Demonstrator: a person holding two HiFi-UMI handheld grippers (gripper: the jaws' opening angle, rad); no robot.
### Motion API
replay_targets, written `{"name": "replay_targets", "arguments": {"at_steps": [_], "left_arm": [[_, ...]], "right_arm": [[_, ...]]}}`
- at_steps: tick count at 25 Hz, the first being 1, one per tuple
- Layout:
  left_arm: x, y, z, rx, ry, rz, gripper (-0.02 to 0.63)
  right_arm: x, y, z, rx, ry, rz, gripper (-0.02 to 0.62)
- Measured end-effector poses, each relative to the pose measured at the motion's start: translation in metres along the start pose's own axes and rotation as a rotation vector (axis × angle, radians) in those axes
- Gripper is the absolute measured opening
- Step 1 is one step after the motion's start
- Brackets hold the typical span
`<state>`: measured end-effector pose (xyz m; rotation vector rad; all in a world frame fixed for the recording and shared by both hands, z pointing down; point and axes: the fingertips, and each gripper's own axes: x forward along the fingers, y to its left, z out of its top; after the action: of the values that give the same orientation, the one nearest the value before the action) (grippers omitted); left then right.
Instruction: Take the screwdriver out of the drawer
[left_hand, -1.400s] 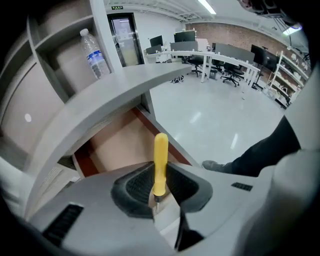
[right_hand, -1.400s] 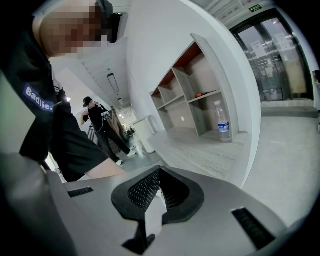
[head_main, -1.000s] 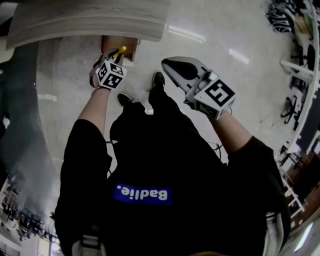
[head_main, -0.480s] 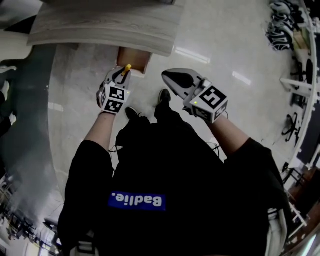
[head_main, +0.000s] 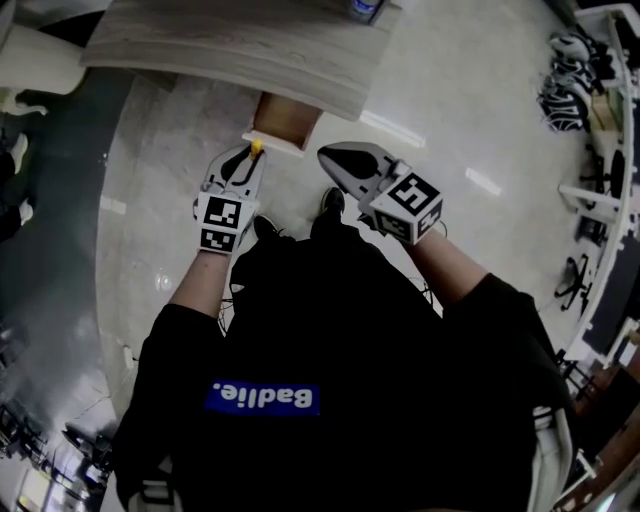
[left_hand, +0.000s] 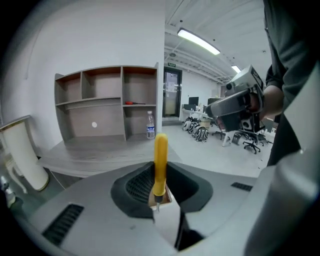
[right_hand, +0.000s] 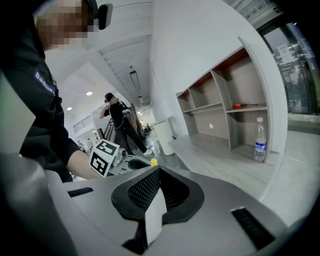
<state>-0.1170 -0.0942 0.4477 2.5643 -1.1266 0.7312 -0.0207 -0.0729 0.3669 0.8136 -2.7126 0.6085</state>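
The left gripper (left_hand: 159, 202) is gripping the yellow-handled screwdriver (left_hand: 160, 160) at the base of its handle, which is standing upright between the jaws, just beside the front of the open drawer (head_main: 285, 122) under the bench (head_main: 220, 50). The right gripper (right_hand: 156, 192) is hovering nearby, its 2 jaws pressing together on nothing.

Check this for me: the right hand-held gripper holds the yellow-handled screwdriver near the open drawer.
Wrong side. The left hand-held gripper holds the yellow-handled screwdriver near the open drawer; the left gripper view shows it clamped in those jaws.
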Motion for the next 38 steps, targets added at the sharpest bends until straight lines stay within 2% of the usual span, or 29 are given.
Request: {"name": "replay_targets", "arguments": {"at_steps": [8, 16, 38], "left_arm": [[-0.045, -0.002, 0.044, -0.081, -0.110, 0.002, 0.072], [-0.074, -0.009, 0.079, -0.140, -0.217, 0.000, 0.072], [-0.091, -0.021, 0.090, -0.156, -0.256, -0.023, 0.072]], "right_arm": [[0.019, 0.025, 0.004, -0.029, 0.010, 0.071, 0.031], [0.020, 0.034, 0.011, -0.066, 0.002, 0.090, 0.031], [0.018, 0.037, 0.022, -0.087, -0.032, 0.061, 0.031]]}}
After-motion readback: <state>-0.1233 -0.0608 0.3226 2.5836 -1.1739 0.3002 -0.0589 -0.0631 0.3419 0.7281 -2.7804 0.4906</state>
